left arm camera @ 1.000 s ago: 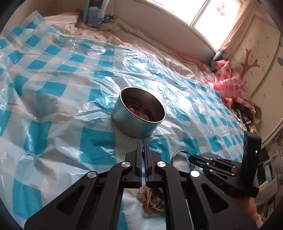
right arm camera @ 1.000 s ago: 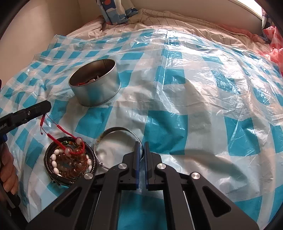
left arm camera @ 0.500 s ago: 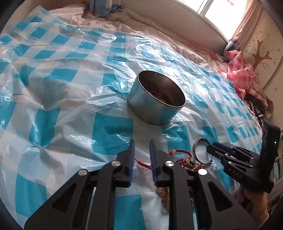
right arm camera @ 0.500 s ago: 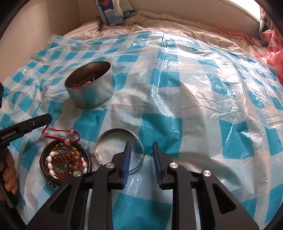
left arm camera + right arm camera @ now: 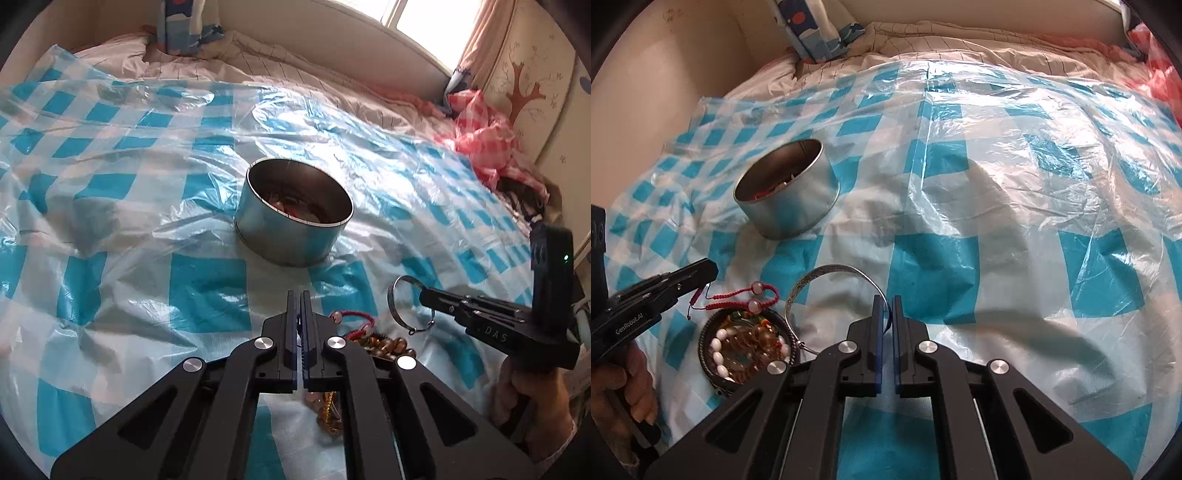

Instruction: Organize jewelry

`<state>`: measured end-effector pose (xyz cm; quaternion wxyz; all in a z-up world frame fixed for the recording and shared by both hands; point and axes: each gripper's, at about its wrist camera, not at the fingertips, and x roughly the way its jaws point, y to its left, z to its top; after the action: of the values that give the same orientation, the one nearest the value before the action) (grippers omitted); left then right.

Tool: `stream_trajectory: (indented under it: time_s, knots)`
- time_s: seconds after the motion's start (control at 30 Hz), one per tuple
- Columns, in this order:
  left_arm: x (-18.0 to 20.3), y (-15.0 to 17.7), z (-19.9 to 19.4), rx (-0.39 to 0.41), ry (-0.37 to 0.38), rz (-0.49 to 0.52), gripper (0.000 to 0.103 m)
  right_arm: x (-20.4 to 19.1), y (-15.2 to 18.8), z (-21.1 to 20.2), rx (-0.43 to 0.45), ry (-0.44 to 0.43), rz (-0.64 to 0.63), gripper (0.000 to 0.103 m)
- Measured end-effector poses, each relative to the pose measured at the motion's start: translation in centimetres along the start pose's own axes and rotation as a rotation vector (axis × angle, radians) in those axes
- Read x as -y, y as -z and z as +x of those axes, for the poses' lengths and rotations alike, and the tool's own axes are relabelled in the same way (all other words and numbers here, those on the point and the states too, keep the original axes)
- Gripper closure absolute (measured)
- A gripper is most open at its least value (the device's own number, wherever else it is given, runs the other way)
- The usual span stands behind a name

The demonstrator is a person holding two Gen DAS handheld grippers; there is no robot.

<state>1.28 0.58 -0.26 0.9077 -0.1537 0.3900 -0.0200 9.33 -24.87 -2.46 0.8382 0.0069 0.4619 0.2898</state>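
Note:
A round metal tin (image 5: 295,218) with jewelry inside stands on the blue checked plastic sheet; it also shows in the right wrist view (image 5: 786,188). My right gripper (image 5: 885,301) is shut on a silver bangle (image 5: 834,273) and holds it lifted, as the left wrist view (image 5: 400,295) shows. My left gripper (image 5: 300,295) is shut, and in the right wrist view (image 5: 709,275) a thin thread of the red cord bracelet (image 5: 738,297) runs into its tip. A pile of beaded bracelets (image 5: 746,339) lies beside it.
The plastic sheet (image 5: 997,184) covers a bed with rumpled bedding behind. A blue patterned pillow (image 5: 816,29) stands at the back. Red checked cloth (image 5: 484,144) lies at the right edge near a cupboard.
Both grippers have gone from open to shut. The right one has closed on the silver bangle and lifted it. The left one has closed at the red cord bracelet.

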Motion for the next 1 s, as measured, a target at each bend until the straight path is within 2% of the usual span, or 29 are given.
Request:
stream_trajectory:
  time_s: [0.1,0.2,0.37,0.7,1.0]
  knots:
    - [-0.7,-0.4,-1.0,0.046,0.044,-0.051,0.101,0.6,-0.3,-0.6,0.022,-0.044,0.048,0.098]
    - [-1.0,-0.7,-1.2,0.053,0.065,-0.077,0.101,0.7,-0.4,-0.5,0.021,-0.057,0.062,0.098]
    - [-0.4,-0.9,-1.3,0.055,0.070,-0.055,0.101,0.4,-0.4,-0.5,0.023,-0.072,0.060,0.098]
    - [2.1,-1.1,-1.9,0.088,-0.054,0.093,0.101,0.4,-0.5,-0.5,0.030,-0.117,0.071,0.098]
    - [3.0,-1.4,-2.8,0.121,-0.096,0.145,0.101,0.0,-0.6,-0.6,0.037,-0.143,0.065,0.098]
